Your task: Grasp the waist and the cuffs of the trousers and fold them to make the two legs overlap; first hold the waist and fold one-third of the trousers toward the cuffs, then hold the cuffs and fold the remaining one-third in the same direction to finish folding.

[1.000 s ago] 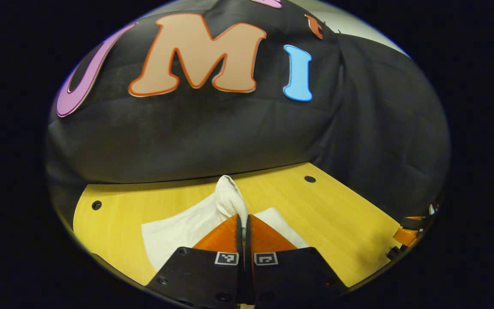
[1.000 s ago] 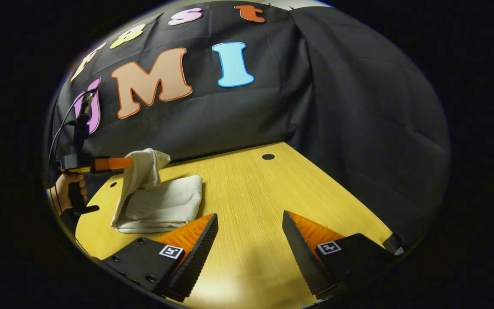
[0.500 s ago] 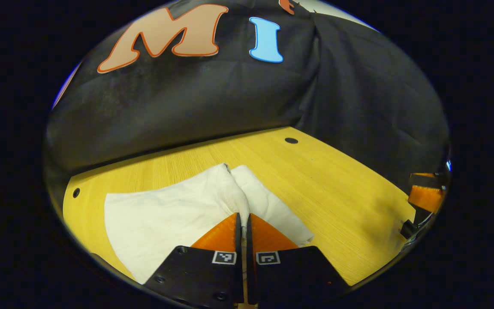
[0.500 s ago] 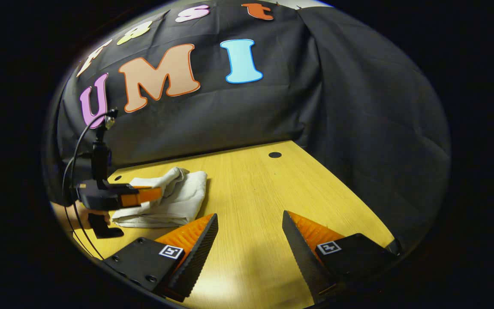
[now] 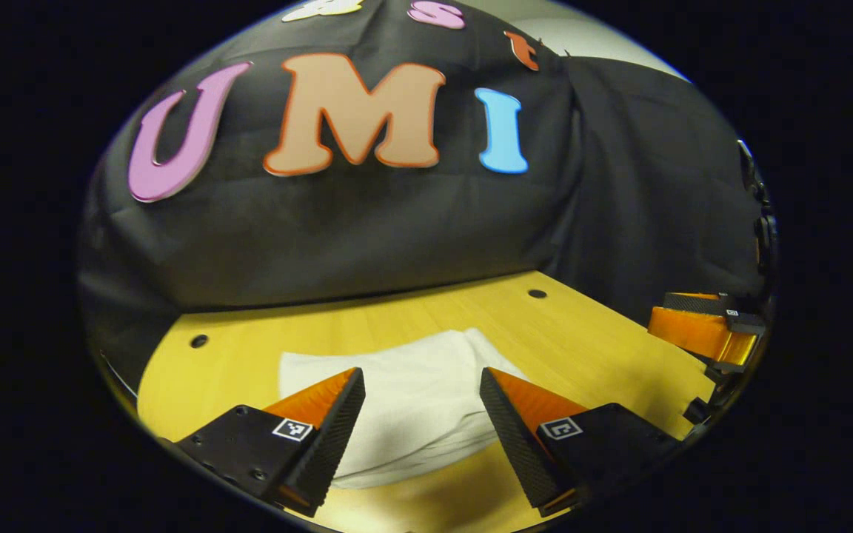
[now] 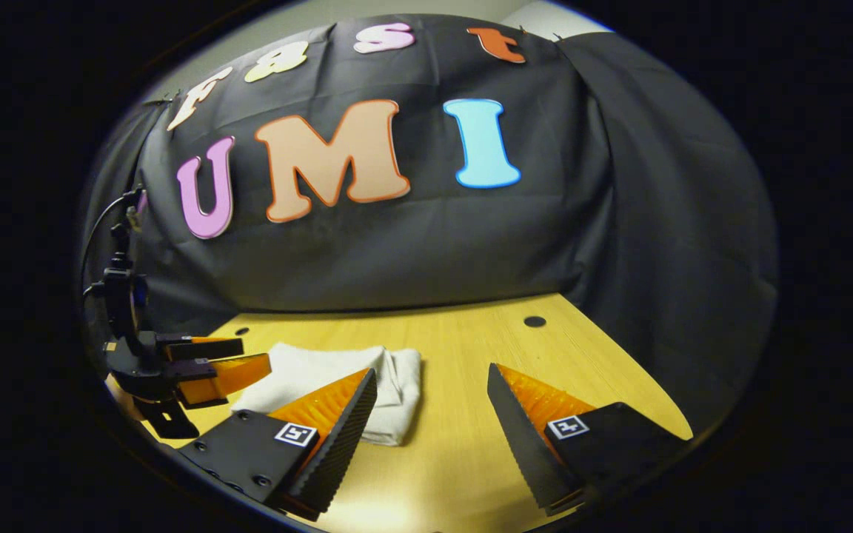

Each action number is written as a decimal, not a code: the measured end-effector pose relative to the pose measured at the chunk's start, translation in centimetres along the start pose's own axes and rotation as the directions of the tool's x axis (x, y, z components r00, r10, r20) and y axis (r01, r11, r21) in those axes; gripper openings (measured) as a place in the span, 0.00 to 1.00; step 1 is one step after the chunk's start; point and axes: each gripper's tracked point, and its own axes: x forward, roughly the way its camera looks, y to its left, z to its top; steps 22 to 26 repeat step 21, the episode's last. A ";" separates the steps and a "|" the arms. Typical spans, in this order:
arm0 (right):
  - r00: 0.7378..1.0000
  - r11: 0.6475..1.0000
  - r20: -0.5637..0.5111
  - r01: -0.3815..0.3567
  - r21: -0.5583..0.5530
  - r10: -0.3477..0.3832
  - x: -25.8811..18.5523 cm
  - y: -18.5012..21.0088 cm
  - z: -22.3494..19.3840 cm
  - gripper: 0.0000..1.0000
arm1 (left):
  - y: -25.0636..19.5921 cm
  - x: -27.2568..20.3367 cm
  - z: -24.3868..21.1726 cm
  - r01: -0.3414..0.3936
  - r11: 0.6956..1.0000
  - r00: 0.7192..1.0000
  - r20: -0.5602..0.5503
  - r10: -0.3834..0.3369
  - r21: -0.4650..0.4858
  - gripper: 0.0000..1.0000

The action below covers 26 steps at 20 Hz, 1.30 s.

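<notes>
Trousers (image 5: 412, 392) folded flat on table (image 5: 589, 333)

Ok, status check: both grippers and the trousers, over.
Left gripper open, off the cloth. Right gripper open, holding nothing. Trousers lie folded in a compact stack on the table. Nothing in the way.

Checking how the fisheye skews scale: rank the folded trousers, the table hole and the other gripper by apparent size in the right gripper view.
1. Folded trousers, the widest patch on the table.
2. Left gripper: its whole body looks close to the trousers' size, and it sits at the distorted edge, so this ranking is unsure.
3. Table hole, plainly smallest.
</notes>
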 end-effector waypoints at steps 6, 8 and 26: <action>0.980 0.997 0.192 -0.049 -0.051 0.058 -2.3 7.5 7.6 0.97 | 8.4 -7.8 5.2 -0.202 0.979 0.966 0.164 0.199 0.000 0.94; 0.968 0.996 0.243 -0.052 -0.067 0.066 -3.5 9.5 9.3 0.97 | 10.2 -9.5 6.4 -0.242 0.970 0.950 0.201 0.237 0.000 0.95; 0.955 0.991 0.294 0.003 -0.136 0.038 -7.2 13.4 10.7 0.98 | 13.2 -12.4 9.9 -0.272 0.962 0.920 0.290 0.265 -0.017 0.94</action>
